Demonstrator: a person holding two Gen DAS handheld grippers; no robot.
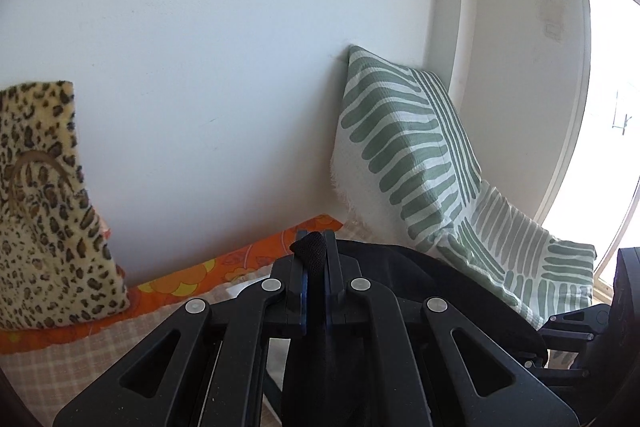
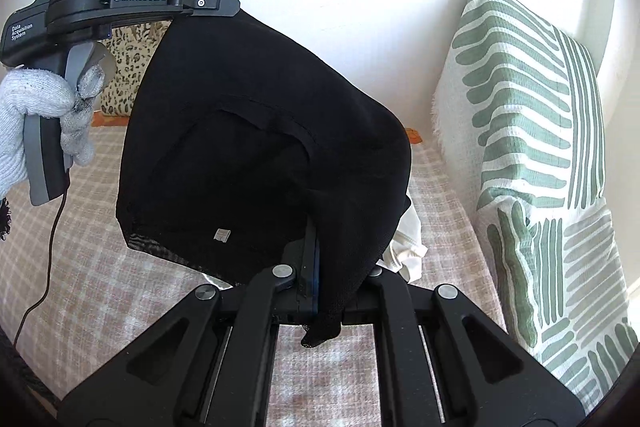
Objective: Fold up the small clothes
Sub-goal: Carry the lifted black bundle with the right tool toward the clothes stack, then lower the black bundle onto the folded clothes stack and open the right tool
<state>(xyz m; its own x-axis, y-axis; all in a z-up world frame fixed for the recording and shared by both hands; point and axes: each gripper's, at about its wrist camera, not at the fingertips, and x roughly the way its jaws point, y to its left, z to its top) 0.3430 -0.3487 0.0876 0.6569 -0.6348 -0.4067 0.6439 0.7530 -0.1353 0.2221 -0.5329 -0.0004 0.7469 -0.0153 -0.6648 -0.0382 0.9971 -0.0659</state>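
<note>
Plainly both tools are clamped on cloth: the left gripper (image 1: 314, 259) pinches one corner of the black garment (image 2: 256, 147) and the right gripper (image 2: 320, 267) another, so it hangs stretched between them above the checked bedcover (image 2: 80, 287). To fold well, I'd say keep the held edge taut and level, then lower it so the loose hem lands flat. No basket or box shows; a white cloth (image 2: 408, 239) lies beneath.
</note>
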